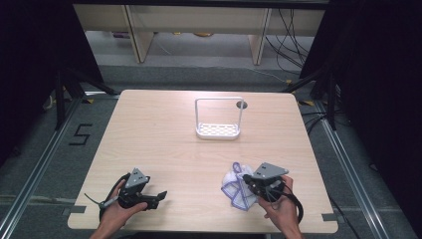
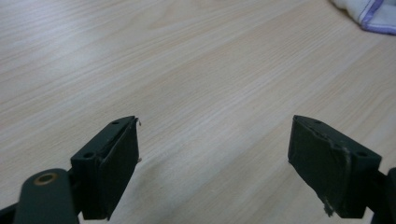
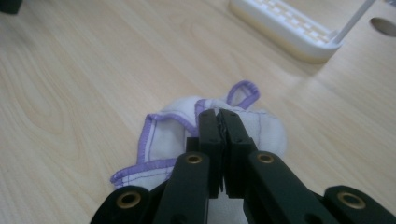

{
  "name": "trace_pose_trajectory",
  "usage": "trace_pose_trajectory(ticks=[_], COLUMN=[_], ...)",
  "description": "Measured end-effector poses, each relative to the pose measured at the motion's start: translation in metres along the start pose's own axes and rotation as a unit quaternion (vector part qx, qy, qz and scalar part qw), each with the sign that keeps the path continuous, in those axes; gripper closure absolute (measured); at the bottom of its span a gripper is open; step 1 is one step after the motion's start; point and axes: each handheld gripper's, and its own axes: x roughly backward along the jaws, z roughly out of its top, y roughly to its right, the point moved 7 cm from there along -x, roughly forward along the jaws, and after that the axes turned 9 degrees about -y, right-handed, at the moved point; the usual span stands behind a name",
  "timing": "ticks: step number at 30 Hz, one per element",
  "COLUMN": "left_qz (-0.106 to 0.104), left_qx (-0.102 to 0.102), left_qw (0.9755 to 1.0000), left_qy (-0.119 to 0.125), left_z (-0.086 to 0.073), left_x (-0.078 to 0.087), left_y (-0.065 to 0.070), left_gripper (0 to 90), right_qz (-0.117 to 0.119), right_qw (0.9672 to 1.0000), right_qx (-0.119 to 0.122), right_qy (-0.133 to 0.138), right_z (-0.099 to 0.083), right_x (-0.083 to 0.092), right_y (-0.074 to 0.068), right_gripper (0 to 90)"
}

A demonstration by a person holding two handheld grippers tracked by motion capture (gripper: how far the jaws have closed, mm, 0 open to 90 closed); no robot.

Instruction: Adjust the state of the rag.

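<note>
A white cloth with purple stitched edges lies crumpled near the table's front right. My right gripper is shut, its tips pressed together on a fold at the top of the cloth, where the fabric bunches around my right gripper. At the front left, my left gripper rests low over bare wood. In its own view my left gripper stands wide open with nothing between the jaws, and a corner of the cloth shows far off.
A white rack with a slotted base and a tall loop handle stands on the far middle of the wooden table; its base lies beyond the cloth. A round hole is in the tabletop behind it.
</note>
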Motion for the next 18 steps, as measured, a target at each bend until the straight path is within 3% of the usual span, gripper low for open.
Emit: trace_pose_trajectory(ticks=[2, 5, 8, 11, 12, 14, 18], left_qz=[-0.018, -0.031, -0.049, -0.06, -0.065, -0.073, -0.093], left_qx=[0.016, 0.003, 0.001, -0.033, -0.041, -0.049, -0.081], left_qw=[0.9997, 0.9995, 0.9986, 0.9976, 0.997, 0.9961, 0.9923], left_qy=[0.007, 0.006, 0.019, 0.011, 0.008, 0.008, -0.002], left_z=[0.003, 0.009, 0.022, 0.037, 0.042, 0.053, 0.072], left_x=[-0.002, -0.005, -0.01, -0.018, -0.022, -0.031, -0.05], left_y=[0.006, 0.016, 0.032, 0.048, 0.054, 0.067, 0.093], left_gripper=[16.2, 16.5, 17.2, 21.2, 22.1, 23.0, 26.2], right_qz=[0.004, 0.008, 0.011, 0.021, 0.02, 0.019, 0.019], right_qw=[0.9998, 0.9987, 0.9979, 0.9957, 0.9965, 0.9955, 0.9954], right_qx=[-0.017, -0.044, -0.052, -0.082, -0.07, -0.082, -0.085], right_qy=[0.009, 0.024, 0.037, 0.038, 0.042, 0.042, 0.041], right_z=[0.0, -0.004, -0.007, -0.011, -0.011, -0.014, -0.019], right_x=[0.009, 0.018, 0.021, 0.026, 0.028, 0.031, 0.035], right_y=[0.004, 0.019, 0.03, 0.033, 0.037, 0.038, 0.043], right_gripper=[88.8, 88.8, 88.8, 88.9, 88.9, 88.9, 88.9])
